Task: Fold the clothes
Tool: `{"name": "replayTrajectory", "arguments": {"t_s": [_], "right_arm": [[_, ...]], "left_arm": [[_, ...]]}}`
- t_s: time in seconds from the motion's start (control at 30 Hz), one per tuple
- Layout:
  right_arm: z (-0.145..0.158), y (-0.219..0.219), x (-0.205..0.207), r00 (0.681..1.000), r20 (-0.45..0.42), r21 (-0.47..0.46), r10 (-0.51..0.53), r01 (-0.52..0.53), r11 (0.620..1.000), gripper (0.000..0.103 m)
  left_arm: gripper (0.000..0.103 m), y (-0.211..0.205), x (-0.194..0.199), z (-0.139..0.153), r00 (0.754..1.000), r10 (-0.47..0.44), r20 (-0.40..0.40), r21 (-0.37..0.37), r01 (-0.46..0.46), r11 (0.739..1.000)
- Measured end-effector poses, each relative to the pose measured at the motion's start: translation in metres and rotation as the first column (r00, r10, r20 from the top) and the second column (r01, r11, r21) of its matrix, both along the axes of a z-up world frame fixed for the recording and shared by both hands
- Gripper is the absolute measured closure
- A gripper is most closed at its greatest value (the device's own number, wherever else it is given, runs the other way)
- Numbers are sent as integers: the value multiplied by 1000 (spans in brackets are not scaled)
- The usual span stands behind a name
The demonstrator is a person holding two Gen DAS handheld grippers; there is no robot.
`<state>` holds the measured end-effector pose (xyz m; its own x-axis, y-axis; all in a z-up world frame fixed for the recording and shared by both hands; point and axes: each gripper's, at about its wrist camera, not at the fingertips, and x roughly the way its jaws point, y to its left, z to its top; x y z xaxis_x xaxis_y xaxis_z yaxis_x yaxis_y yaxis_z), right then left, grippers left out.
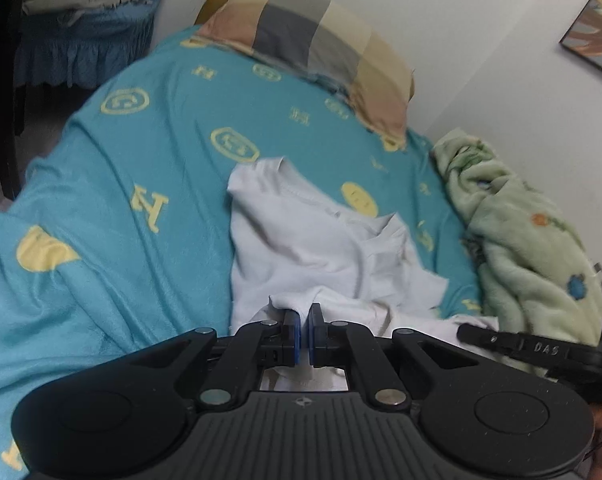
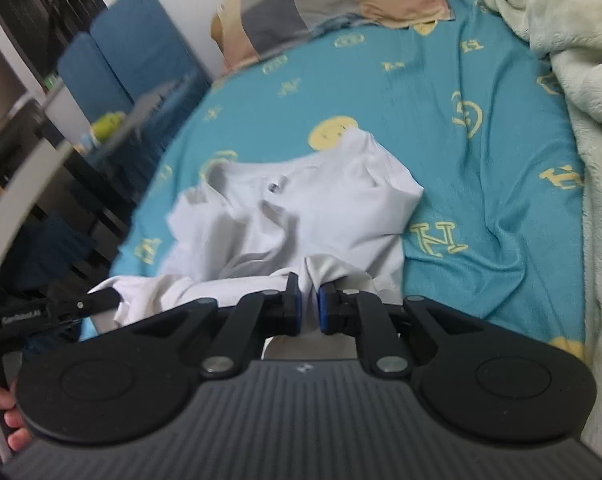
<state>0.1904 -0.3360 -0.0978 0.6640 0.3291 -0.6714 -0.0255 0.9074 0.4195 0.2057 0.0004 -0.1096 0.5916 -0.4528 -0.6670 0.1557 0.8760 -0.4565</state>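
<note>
Gripping the near hem at two points, a fold of the white T-shirt [image 1: 301, 240] is judged to be under way: the garment lies rumpled on the teal bedsheet [image 1: 121, 200], well short of the checked pillow [image 1: 321, 40], with its collar end toward the pillow and the hem end lifted off the sheet. The left gripper [image 1: 305, 332] is seen pinched shut on a bunched tuft of hem cloth; the right gripper [image 2: 309, 308] is likewise clamped on a thicker wad of the same edge, its blue pads held slightly apart by the fabric. The two tools are held side by side, each one's outer finger caught at the edge of the other's view. Both are angled downward toward the sheet, pointing up the bed at the pillow. A hand [image 2: 1, 412] is partly seen at the frame edge on a handle. Next move, as judged: the hem to be carried toward the pillow and laid over the collar half, both corners kept level so the slack middle is not dragged into creases. The green fleece blanket [image 1: 521, 232] beside the shirt should be kept clear.
</note>
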Motion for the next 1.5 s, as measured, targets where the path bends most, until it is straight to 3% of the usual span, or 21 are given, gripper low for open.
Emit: {"name": "replayTrajectory", "arguments": {"t_s": [0.13,0.23,0.3,0.33,0.37,0.4,0.47,0.53,0.73,0.87,1.03,1.2,1.3,1.37,1.4,1.47,1.5], "right_arm": [[-21,0,15,998,-56,9,-17,18,1000,90],[-27,2,18,997,-73,8,-27,28,1000,89],[-25,1,18,996,-81,17,-23,25,1000,88],[-23,0,18,996,-84,23,-19,21,1000,86],[-21,-1,17,996,-83,29,-13,15,999,81],[-18,-1,14,997,-78,40,-2,5,999,76],[-13,0,8,998,-67,60,19,-15,998,46],[-6,5,-3,999,-39,60,21,-19,998,32],[13,8,-45,1000,4,23,-11,11,1000,32],[11,-5,-72,992,-97,27,-82,85,996,31],[-13,-5,-88,972,-223,44,-71,83,996,31],[-28,6,-84,966,-257,8,-37,41,999,35],[-31,16,-81,968,-249,-39,-10,0,999,43],[-29,22,-82,971,-238,-69,24,-42,997,67],[-28,24,-83,970,-239,-93,37,-61,994,73],[-26,30,-86,969,-238,-140,70,-106,985,91],[-25,33,-88,968,-236,-159,86,-125,979,93]], "left_arm": [[98,5,12,-27,999,-3,-42,-26,2,1000],[97,7,11,-28,999,-6,-37,-43,4,999],[88,8,8,-24,1000,-8,-30,-47,6,999],[79,7,4,-21,999,-13,-33,-47,11,999],[70,6,0,-18,999,-18,-35,-47,16,999],[70,4,-3,-15,999,-29,-34,-43,28,999],[62,1,-14,-4,999,-39,-19,-30,39,999],[49,0,-27,4,999,-43,-6,-19,43,999],[38,3,-74,24,999,-50,17,-7,50,999],[32,1,-108,32,998,-56,26,19,55,998],[31,-2,-138,24,999,-37,-30,27,38,999],[35,-1,-144,13,998,-18,-63,38,21,999],[48,-2,-140,7,997,-20,-73,55,24,998],[59,-4,-137,2,996,-27,-80,71,33,997],[63,-6,-136,0,996,-36,-88,80,43,996],[81,-9,-134,-5,994,-44,-100,97,54,994],[85,-11,-134,-6,994,-50,-100,104,61,993]]}}
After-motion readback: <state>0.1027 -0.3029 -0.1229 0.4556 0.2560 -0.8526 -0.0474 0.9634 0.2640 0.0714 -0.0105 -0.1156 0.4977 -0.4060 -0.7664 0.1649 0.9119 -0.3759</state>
